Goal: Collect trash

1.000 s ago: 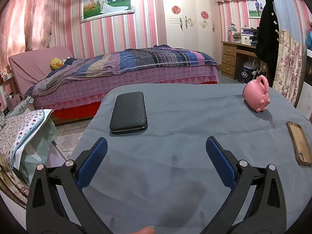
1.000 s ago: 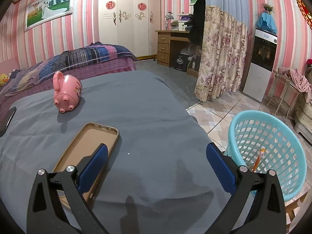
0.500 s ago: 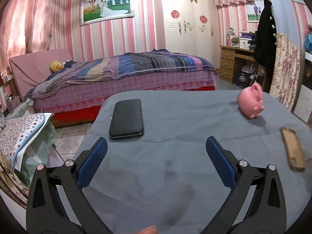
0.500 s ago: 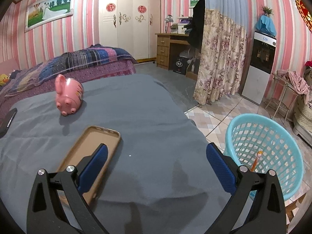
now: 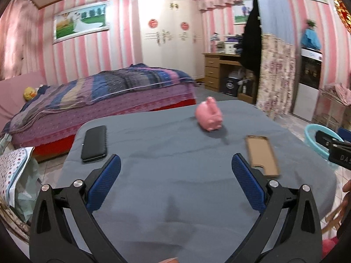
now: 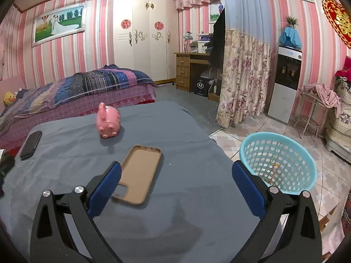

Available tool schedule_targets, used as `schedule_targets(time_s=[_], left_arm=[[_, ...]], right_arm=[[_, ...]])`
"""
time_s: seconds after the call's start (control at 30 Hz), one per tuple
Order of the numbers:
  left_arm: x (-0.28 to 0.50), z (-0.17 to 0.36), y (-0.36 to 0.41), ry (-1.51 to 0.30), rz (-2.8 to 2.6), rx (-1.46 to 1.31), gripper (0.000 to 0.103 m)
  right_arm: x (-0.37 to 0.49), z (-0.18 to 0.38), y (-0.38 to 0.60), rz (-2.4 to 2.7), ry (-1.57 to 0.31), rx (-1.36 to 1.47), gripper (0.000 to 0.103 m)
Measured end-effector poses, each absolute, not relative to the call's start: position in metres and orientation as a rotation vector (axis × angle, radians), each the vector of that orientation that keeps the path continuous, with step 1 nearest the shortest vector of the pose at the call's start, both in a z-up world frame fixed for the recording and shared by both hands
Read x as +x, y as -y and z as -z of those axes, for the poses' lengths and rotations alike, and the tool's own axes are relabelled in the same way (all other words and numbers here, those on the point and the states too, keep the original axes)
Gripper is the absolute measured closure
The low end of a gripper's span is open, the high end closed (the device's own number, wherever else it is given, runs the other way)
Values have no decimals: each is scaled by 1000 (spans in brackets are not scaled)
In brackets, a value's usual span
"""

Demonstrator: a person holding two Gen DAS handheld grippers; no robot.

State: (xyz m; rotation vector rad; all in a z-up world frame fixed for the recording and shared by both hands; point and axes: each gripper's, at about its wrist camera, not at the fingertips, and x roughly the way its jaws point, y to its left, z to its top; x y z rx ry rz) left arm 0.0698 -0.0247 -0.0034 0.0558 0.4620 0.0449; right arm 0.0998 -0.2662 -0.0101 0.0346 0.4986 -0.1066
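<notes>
A turquoise plastic basket (image 6: 278,164) stands on the floor right of the grey-covered table (image 6: 175,197); a small orange item (image 6: 275,166) lies inside it. Its rim also shows in the left wrist view (image 5: 316,140). My left gripper (image 5: 175,175) is open and empty above the table. My right gripper (image 6: 175,177) is open and empty above the table's right part, its left finger over a tan phone case (image 6: 140,173). The case also shows in the left wrist view (image 5: 262,155).
A pink pig toy (image 6: 108,123) (image 5: 209,118) and a black phone (image 5: 94,143) (image 6: 30,144) lie on the table. A bed (image 5: 98,96) stands behind, a desk (image 6: 190,70) and floral curtain (image 6: 243,76) at the right.
Both grippers have risen and pulled back, so more of the table shows. The left view has turned right, bringing the tan case, the basket and the right gripper into sight.
</notes>
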Motion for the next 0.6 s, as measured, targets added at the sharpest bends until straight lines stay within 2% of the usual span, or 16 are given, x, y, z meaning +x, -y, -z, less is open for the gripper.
schedule_targets(time_s=[0.6], left_arm=[[34,-6,49,-446,33,53,5]], right_arm=[[39,3,236,118,-473,7,5]])
